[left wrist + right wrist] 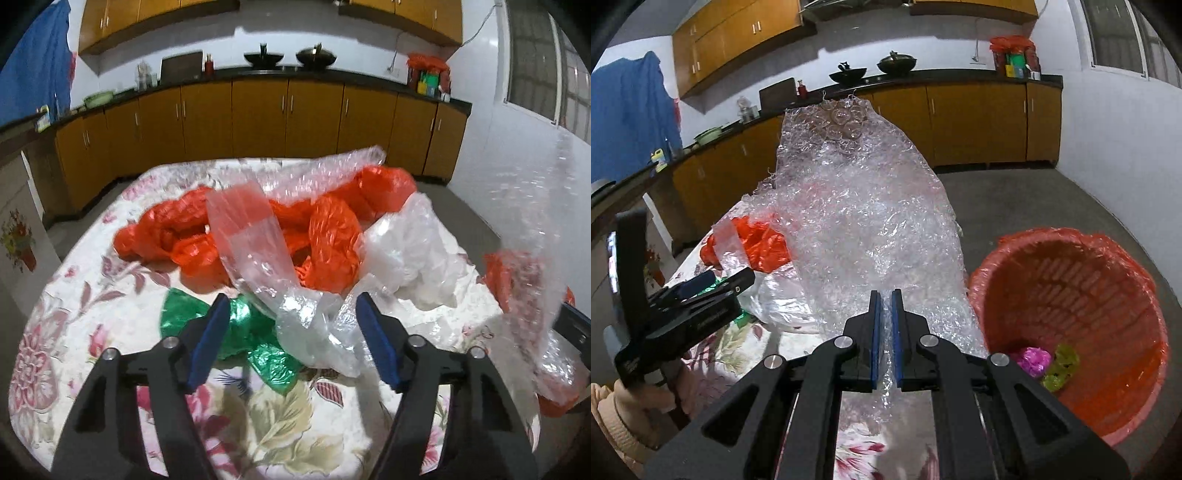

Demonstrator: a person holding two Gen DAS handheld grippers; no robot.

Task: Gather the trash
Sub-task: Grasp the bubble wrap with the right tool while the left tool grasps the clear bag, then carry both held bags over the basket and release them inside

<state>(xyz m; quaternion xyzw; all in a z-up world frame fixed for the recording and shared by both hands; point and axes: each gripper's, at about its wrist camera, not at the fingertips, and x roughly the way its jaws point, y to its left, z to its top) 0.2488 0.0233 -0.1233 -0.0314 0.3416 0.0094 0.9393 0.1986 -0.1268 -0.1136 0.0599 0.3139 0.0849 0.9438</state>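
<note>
Bubble wrap (857, 221) is pinched between the nearly closed blue pads of the right hand-held gripper (885, 306), rising toward twelve o'clock above the flowered bench (738, 343), with the red-lined bin (1071, 325) at three o'clock. The left hand-held gripper (291, 310) hangs wide and empty over a clear bag (306, 317), green bag (255, 343) and red bags (325, 236).

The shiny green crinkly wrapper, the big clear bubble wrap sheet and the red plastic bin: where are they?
Shiny green crinkly wrapper (236, 332): left wrist view, its middle folds.
Big clear bubble wrap sheet (864, 206): right wrist view, its raised middle.
Red plastic bin (1067, 295): right wrist view, its slotted inner wall.
</note>
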